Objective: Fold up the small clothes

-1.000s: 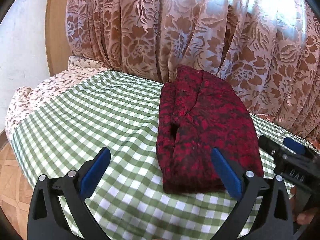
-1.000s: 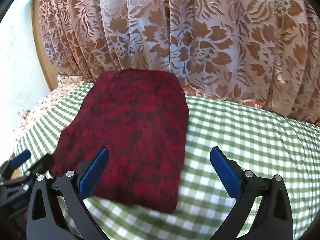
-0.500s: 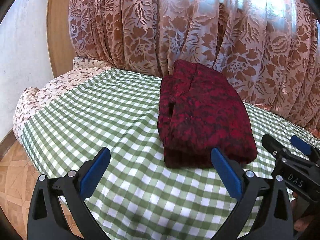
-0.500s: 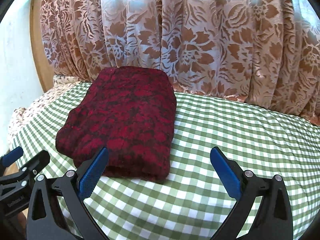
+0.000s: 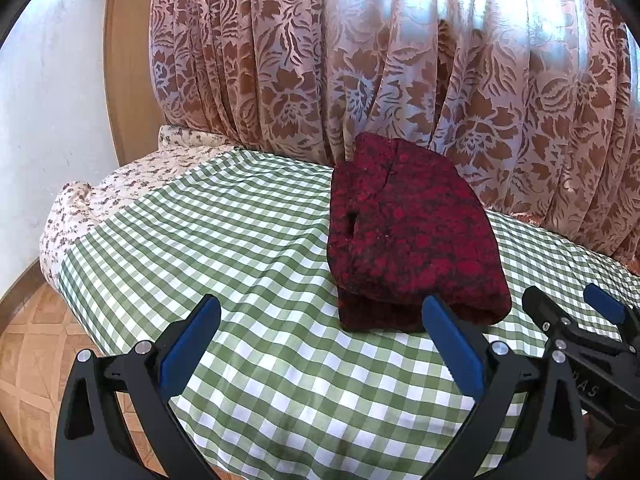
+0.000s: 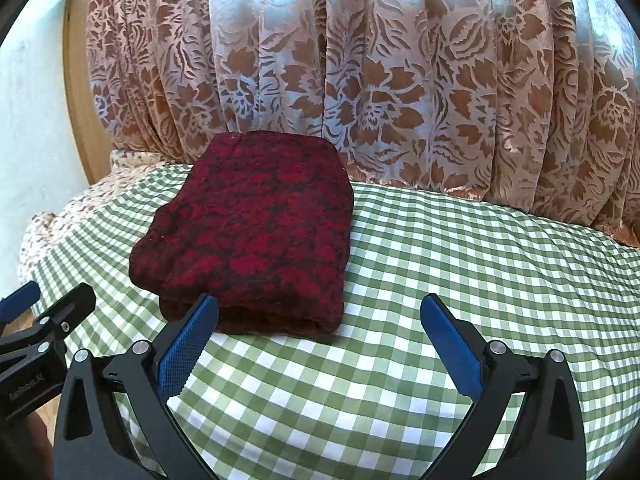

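Observation:
A dark red patterned knit garment [image 5: 408, 232] lies folded into a thick rectangle on the green-and-white checked cloth [image 5: 240, 248]; it also shows in the right wrist view [image 6: 256, 232]. My left gripper [image 5: 320, 332] is open and empty, held back from the garment's near edge and to its left. My right gripper [image 6: 320, 332] is open and empty, held back from the garment's near right corner. Each gripper shows at the edge of the other's view: the right gripper [image 5: 580, 320] and the left gripper [image 6: 44, 308].
A brown floral curtain [image 5: 400, 60] hangs right behind the checked surface. A floral sheet [image 5: 120, 184] sticks out at the far left end. A white wall [image 5: 48, 120], a wooden frame [image 5: 128, 80] and parquet floor [image 5: 24, 344] lie to the left.
Both grippers have pulled back and away from the folded garment, which now lies farther off in both views. The garment has not moved.

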Tool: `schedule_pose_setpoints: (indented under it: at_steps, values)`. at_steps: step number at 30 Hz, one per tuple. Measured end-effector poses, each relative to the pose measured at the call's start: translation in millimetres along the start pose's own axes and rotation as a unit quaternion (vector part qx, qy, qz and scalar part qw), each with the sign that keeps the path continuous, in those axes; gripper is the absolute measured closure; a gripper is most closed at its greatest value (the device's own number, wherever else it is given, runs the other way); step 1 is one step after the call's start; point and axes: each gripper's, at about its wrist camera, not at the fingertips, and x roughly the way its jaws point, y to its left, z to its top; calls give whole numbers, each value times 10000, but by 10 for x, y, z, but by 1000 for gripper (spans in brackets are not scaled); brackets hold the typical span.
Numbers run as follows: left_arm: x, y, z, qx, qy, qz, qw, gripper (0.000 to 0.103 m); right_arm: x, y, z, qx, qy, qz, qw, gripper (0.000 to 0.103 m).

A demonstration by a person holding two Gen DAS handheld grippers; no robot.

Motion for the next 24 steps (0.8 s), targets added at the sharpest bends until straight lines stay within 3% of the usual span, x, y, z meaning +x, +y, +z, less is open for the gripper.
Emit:
schedule_pose_setpoints:
  at_steps: [24]
  values:
    - [-115,19,25,-19,-159,-31,9999,2,-90,20,-1,39,-74,31,10000,3]
